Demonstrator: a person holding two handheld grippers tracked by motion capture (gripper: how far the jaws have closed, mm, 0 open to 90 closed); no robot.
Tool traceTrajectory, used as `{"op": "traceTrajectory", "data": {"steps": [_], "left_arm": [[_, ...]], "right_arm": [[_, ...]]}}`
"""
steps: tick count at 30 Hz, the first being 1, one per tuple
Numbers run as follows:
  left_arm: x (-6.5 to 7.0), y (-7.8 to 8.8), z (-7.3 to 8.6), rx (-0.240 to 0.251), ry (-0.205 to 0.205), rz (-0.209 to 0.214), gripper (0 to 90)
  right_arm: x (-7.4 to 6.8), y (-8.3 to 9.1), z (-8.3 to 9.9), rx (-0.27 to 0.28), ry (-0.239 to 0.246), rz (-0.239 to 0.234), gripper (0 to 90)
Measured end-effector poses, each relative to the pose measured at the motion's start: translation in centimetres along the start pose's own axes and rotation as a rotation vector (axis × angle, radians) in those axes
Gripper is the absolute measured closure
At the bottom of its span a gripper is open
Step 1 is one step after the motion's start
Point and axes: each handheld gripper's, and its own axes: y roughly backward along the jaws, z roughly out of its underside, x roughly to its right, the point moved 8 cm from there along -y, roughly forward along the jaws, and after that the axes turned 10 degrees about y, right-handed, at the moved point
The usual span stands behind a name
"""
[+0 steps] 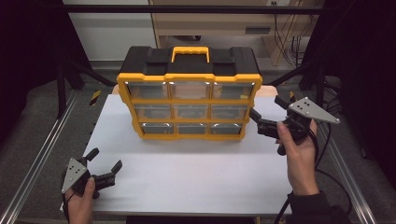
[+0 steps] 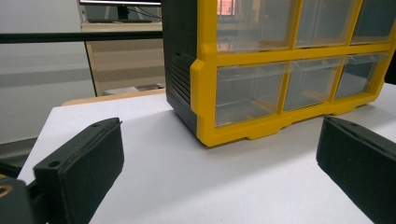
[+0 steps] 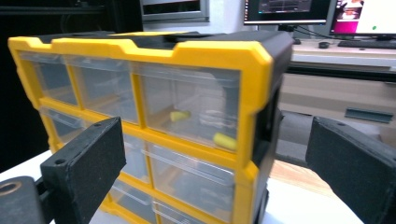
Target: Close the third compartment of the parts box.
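Closest to the camera, the left gripper [image 1: 103,163] sits at the near left corner of the white table [image 1: 187,177], jaws spread wide with nothing between them, well apart from the box. The hand holding it is cut off by the bottom edge.

Further in, the right gripper [image 1: 266,111] is up by the right end of the organizer [image 1: 188,93], jaws wide open and holding nothing. Can't tell from above if a jaw touches the side.

The organizer stands upright at the back middle of the table, yellow frame, nine clear drawers. In the right gripper view, two small yellow bits [image 3: 224,140] show in the top drawer, too blurry to identify.
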Motion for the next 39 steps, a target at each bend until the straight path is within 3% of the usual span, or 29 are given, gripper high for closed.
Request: {"op": "traceTrajectory", "data": {"steps": [26,39], "left_arm": [[0.0,0.1,-0.1,0.003,0.003,0.001,0.4],[-0.1,0.1,0.0,0.001,0.004,0.001,0.4]], "right_arm": [[1.9,2.0,2.4,-0.019,-0.023,0.043,2.6],[2.0,2.7,3.3,-0.026,0.003,0.058,3.0]]}}
